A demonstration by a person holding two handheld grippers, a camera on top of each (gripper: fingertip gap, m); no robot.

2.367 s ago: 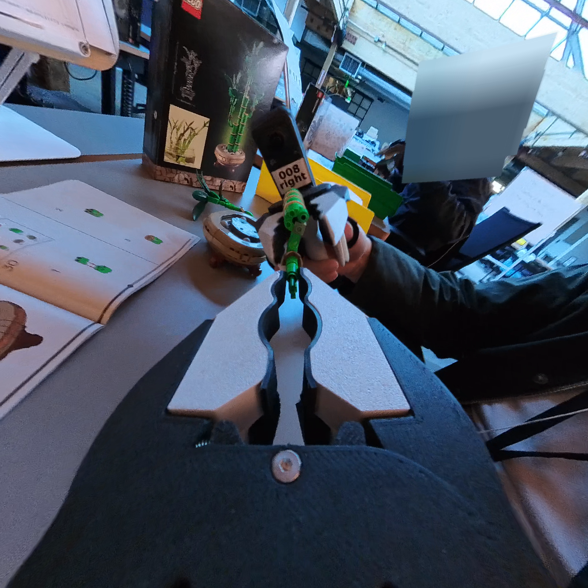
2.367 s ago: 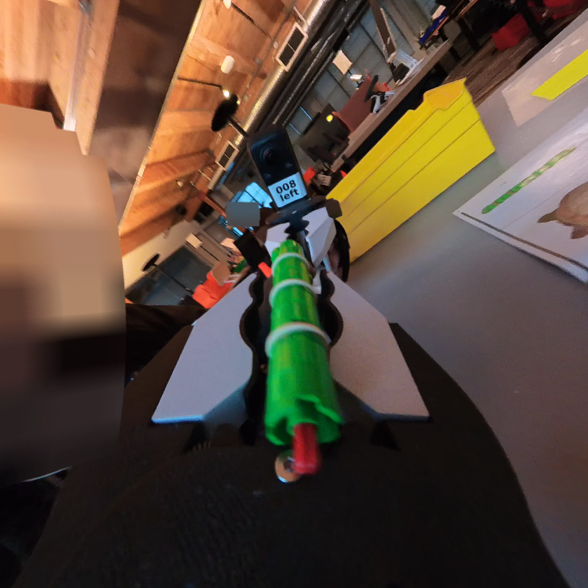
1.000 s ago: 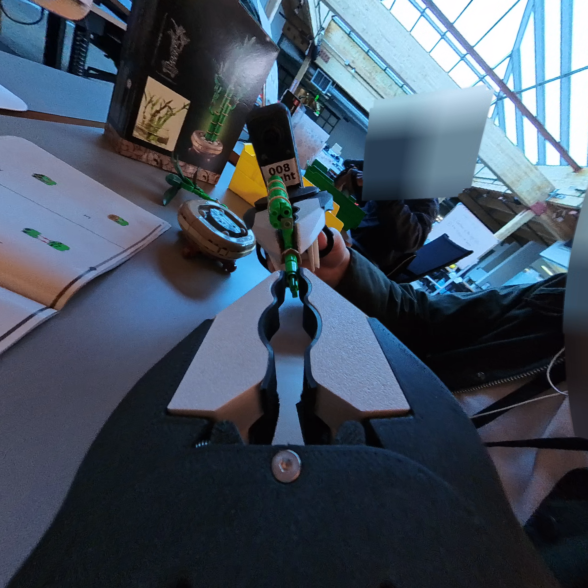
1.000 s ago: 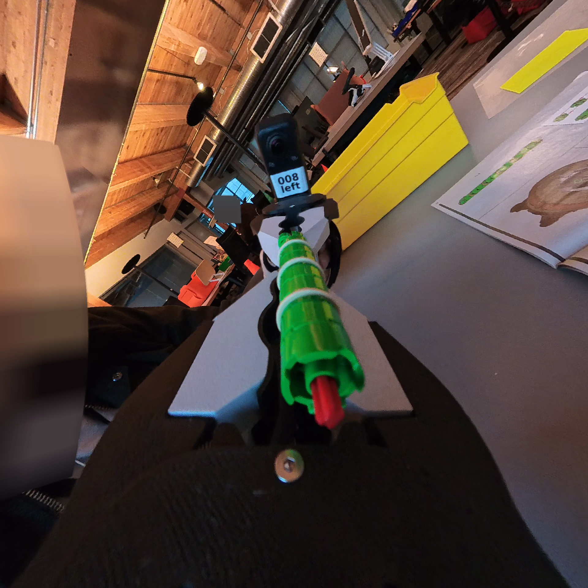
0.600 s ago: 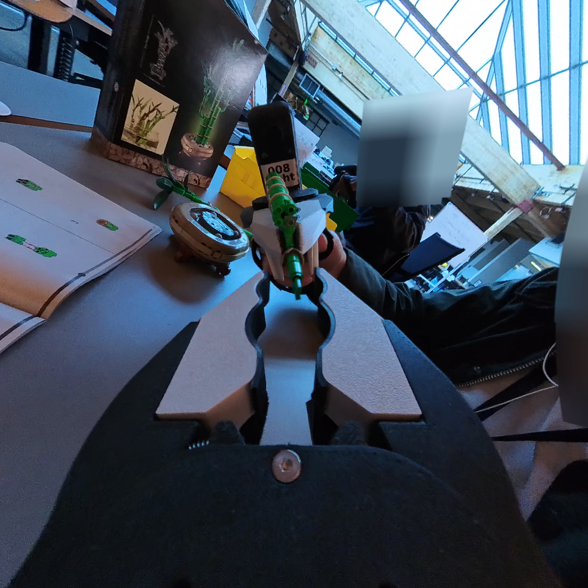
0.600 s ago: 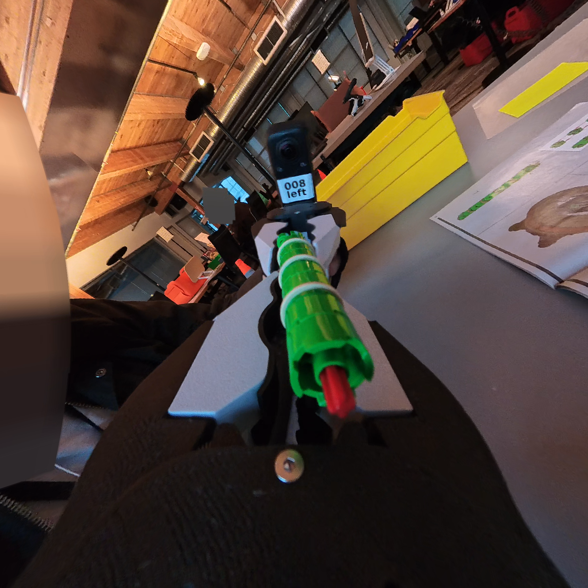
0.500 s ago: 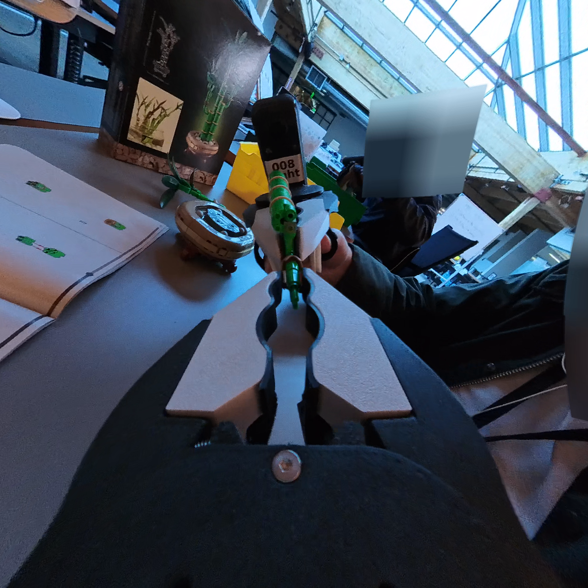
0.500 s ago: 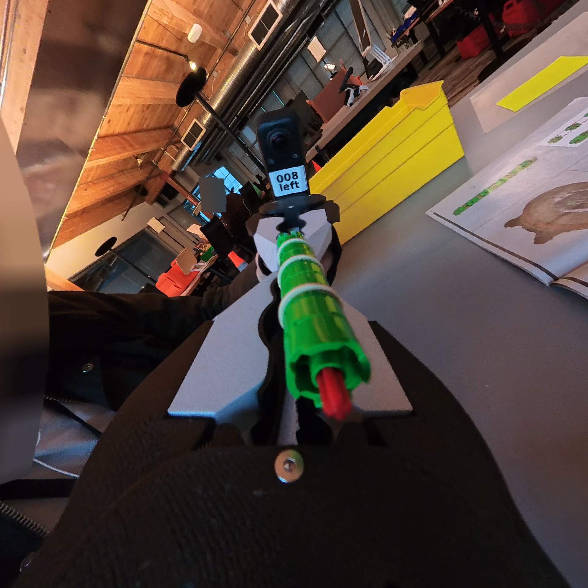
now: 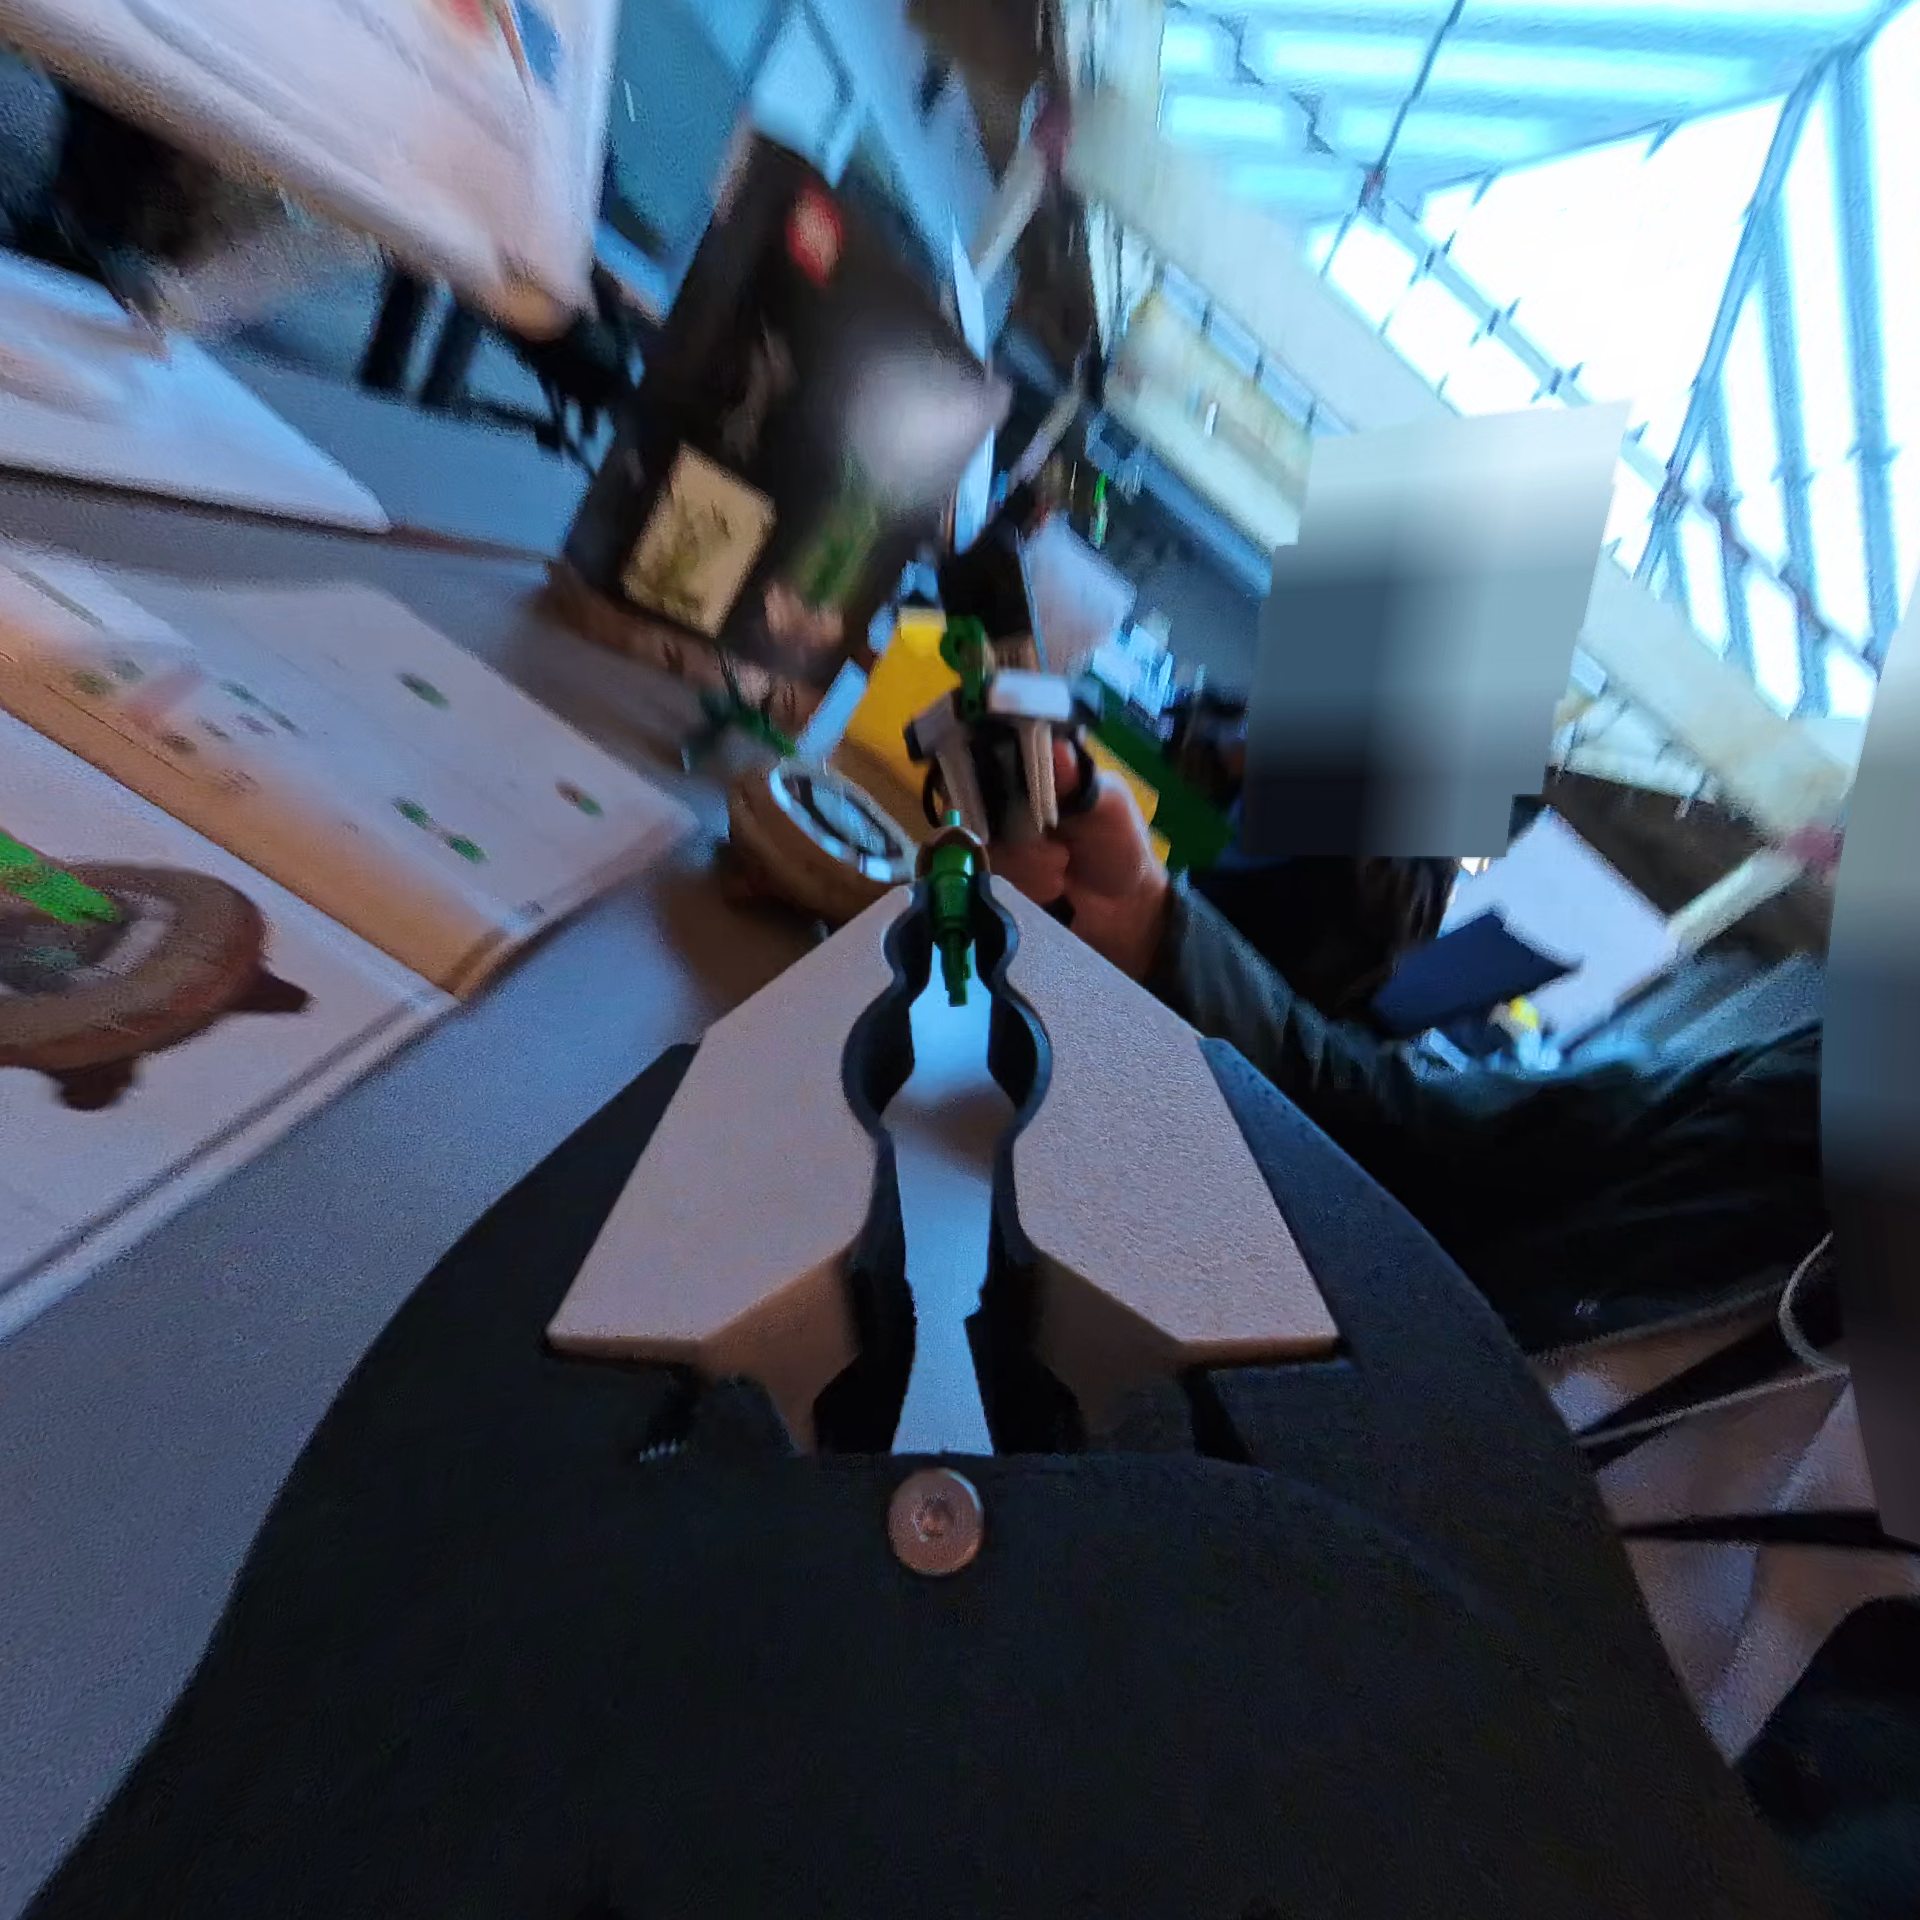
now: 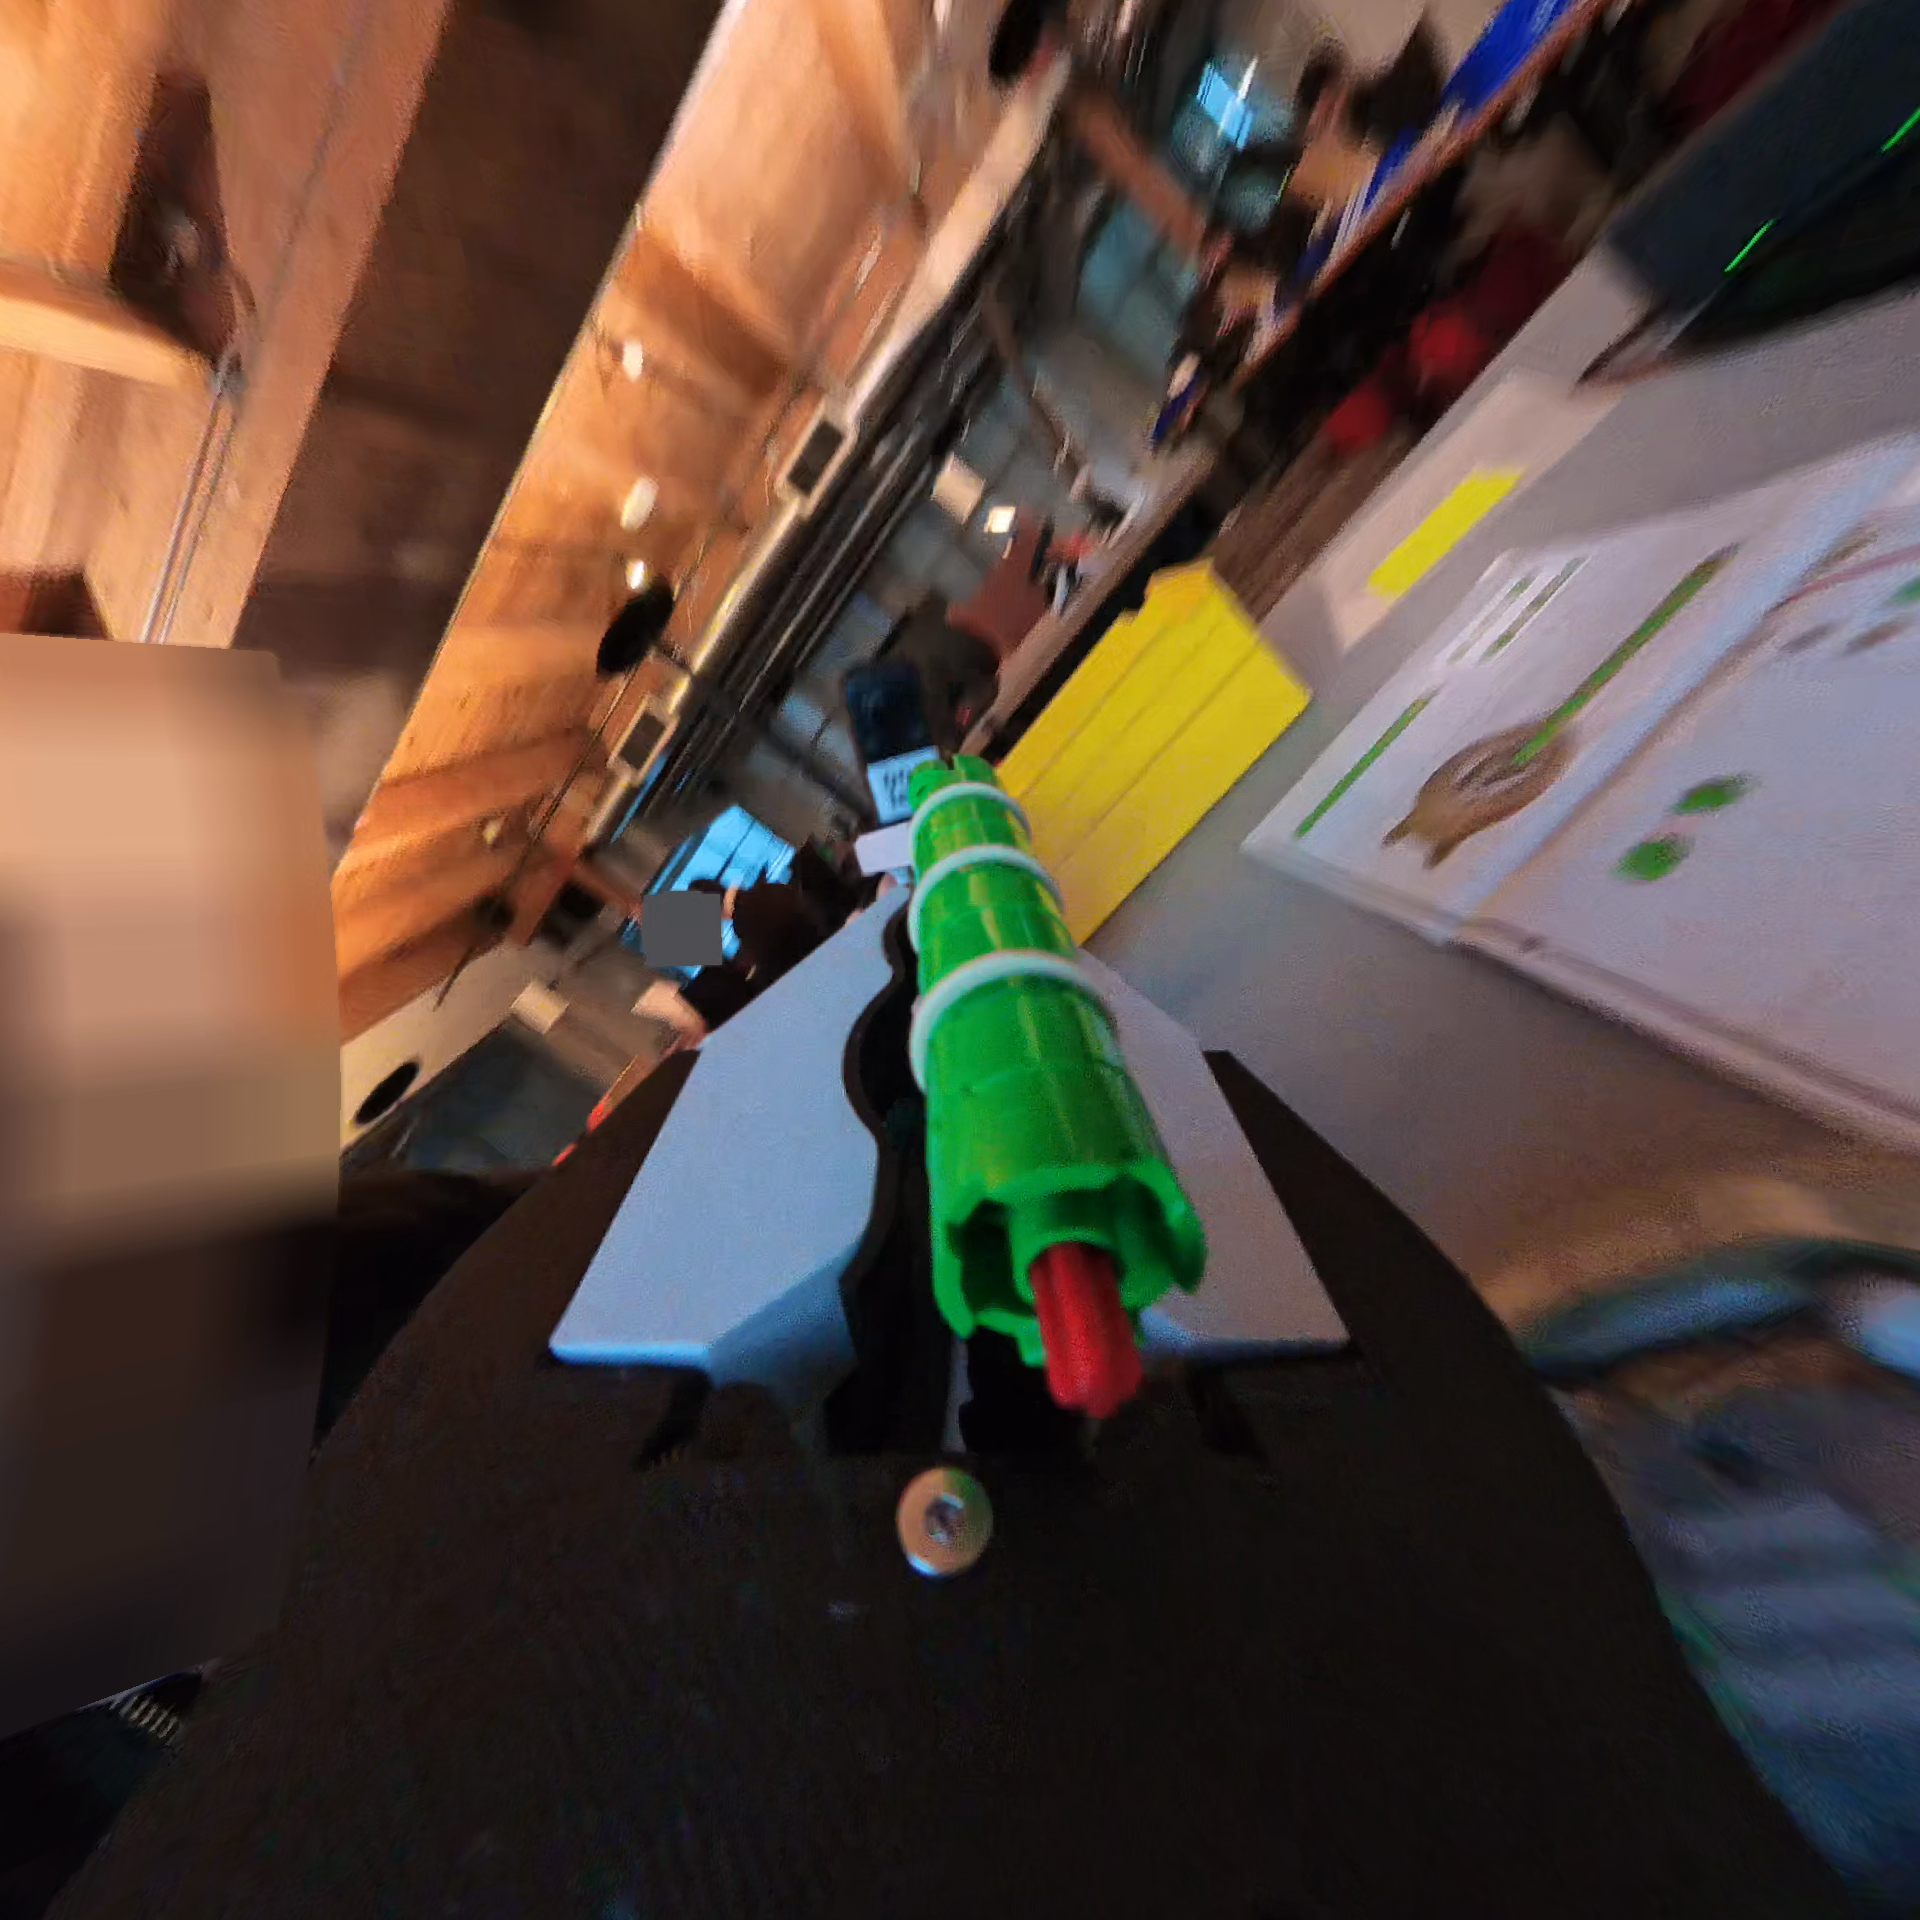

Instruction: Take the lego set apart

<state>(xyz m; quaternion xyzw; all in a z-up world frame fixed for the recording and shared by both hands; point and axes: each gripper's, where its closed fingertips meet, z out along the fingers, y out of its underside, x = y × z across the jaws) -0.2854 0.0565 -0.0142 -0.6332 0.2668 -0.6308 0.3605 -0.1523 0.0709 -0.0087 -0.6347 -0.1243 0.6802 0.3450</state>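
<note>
Left tongs (image 9: 951, 914) pinched narrow on one small dark-green tip piece (image 9: 951, 914), off the worktop (image 9: 520, 1091). Only in the left wrist view: one round brown pot base (image 9: 821, 842), one dark set box (image 9: 790, 416). Right tongs (image 10: 997, 935) clamped on one bright-green stalk (image 10: 1023, 1060) with one red axle (image 10: 1086, 1340), clear in the right wrist view. One yellow bin (image 10: 1153, 769), one open booklet (image 10: 1662, 790) in both views.

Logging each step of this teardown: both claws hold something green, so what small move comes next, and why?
Probably set the tip down: the left claw grips it, apparently clear of the stalk held in the right claw. Motion blur leaves this uncertain.
</note>
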